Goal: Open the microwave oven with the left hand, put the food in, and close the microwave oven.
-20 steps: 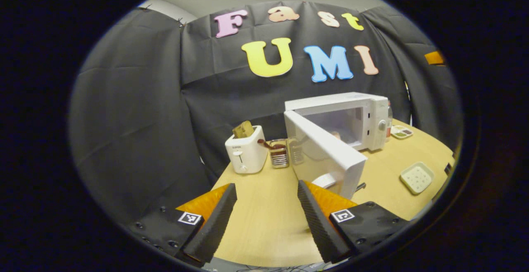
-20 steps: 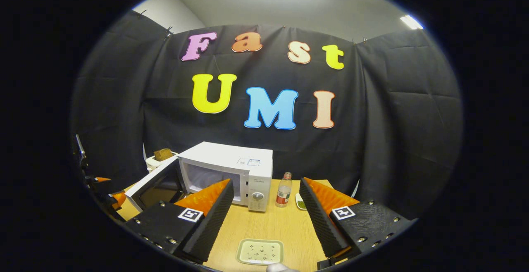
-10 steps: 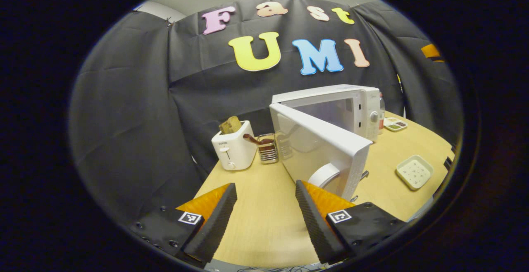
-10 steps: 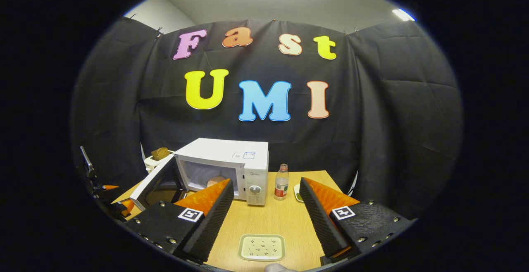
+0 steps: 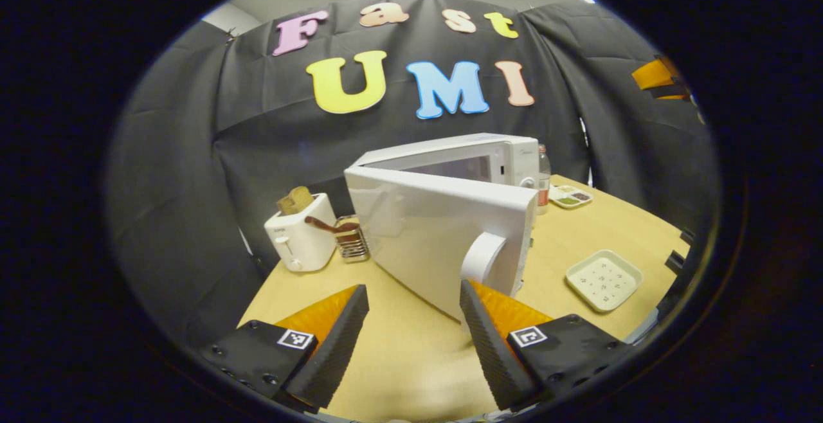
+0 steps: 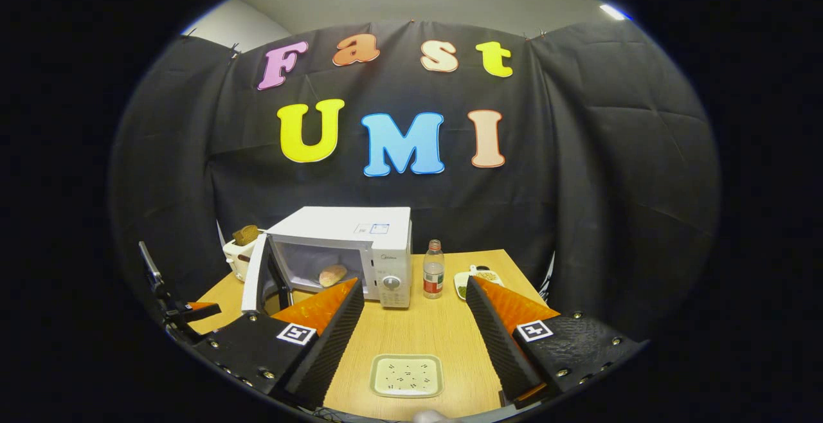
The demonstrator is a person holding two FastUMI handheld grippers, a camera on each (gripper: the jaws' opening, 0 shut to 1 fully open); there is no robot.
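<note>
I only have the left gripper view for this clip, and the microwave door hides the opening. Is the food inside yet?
Observer: Yes. In the right gripper view a bread roll lies on the floor inside the microwave.
Operator: How far open is the door from that side?
Observer: The door stands out from the front, nearly edge-on to that camera, and the opening is uncovered.
Operator: Is the right gripper carrying anything?
Observer: No. The right gripper has its jaws wide apart with nothing between them, and the square plate lies on the table below them.
</note>
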